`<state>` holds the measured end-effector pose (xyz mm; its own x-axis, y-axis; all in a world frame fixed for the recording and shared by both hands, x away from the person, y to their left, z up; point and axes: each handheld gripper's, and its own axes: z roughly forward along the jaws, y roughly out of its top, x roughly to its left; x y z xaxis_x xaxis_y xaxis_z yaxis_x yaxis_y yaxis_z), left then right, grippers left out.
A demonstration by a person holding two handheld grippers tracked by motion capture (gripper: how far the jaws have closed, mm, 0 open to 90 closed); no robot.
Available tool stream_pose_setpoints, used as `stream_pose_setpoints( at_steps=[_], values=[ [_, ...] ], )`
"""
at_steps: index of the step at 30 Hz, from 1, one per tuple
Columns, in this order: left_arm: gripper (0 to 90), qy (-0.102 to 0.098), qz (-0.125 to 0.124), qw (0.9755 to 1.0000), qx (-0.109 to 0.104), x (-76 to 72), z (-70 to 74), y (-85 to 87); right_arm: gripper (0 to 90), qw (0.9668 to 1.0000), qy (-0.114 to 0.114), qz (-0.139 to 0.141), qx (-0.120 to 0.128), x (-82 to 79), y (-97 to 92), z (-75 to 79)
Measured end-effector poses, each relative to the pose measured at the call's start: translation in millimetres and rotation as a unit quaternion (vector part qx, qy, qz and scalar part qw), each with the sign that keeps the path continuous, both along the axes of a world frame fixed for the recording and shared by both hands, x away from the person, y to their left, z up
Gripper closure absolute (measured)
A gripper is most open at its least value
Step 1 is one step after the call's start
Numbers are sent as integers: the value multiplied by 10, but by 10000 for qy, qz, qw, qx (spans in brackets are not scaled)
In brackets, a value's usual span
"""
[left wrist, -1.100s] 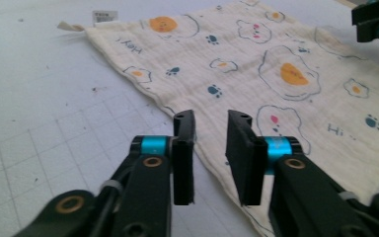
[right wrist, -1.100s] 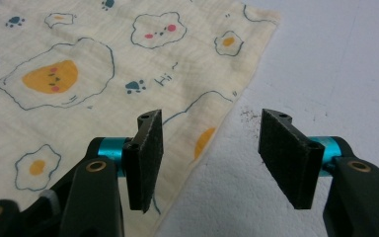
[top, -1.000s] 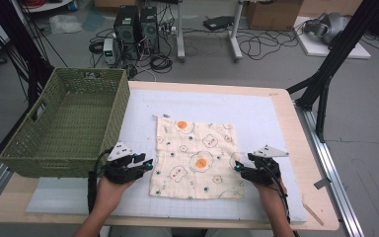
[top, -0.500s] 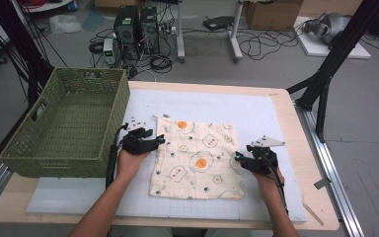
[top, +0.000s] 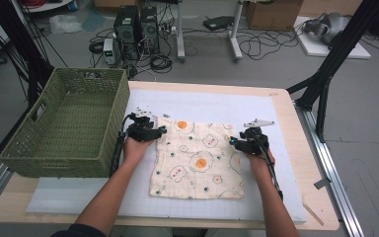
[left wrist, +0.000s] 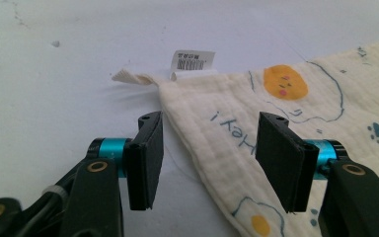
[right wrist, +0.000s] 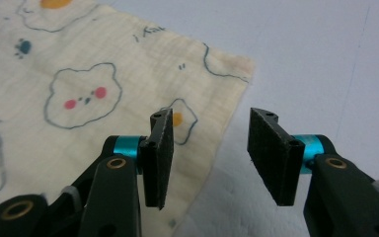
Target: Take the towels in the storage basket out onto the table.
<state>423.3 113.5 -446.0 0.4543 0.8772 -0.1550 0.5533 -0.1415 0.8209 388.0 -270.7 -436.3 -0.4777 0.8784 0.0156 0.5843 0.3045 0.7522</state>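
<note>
cloth point(top: 197, 160): flat on counter point(top: 296, 163), beside basket point(top: 64, 126) | left gripper point(left wrist: 207, 148): jaws apart, astride cloth's edge near tag point(left wrist: 192, 60), just opened | right gripper point(right wrist: 209, 143): jaws apart, closing over cloth's opposite edge, not pinching

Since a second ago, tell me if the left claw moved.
Yes. The left claw went up the table from the cloth's near left corner to its far left corner, alongside the basket; its jaws opened.
</note>
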Motion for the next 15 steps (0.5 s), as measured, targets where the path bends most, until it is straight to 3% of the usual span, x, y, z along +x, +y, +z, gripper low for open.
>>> stream_pose_setpoints(
  at_steps=[2, 4, 6, 8, 10, 12, 14, 15],
  values=[
    [445, -14, 34, 10000, 17, 17, -19, -17, 497, 10000, 20, -44, -29, 67, 8, -41],
    [448, 104, 79, 9998, 114, 34, -59, -38, 477, 9999, -12, -92, -69, 116, 26, -80],
    [459, 0, 71, 9999, 133, 37, -40, -60, 425, 9999, 19, -143, -48, 163, 39, -128],
    [486, -55, -50, 9995, 294, 57, -36, -121, 421, 9997, -18, -222, 40, 187, 36, -148],
    [496, 110, -131, 9984, 531, 93, -54, -192, 444, 9997, 16, -222, 57, 205, 44, -144],
    [507, 7, -141, 9968, 782, 93, -48, -247, 470, 9996, 83, -245, 116, 226, 49, -136],
    [561, 11, -232, 9966, 795, 99, -36, -236, 572, 9995, 54, -261, 148, 233, 41, -137],
    [666, 17, -366, 9967, 722, 99, -33, -222, 606, 9994, 58, -265, 202, 238, 35, -139]
  ],
)
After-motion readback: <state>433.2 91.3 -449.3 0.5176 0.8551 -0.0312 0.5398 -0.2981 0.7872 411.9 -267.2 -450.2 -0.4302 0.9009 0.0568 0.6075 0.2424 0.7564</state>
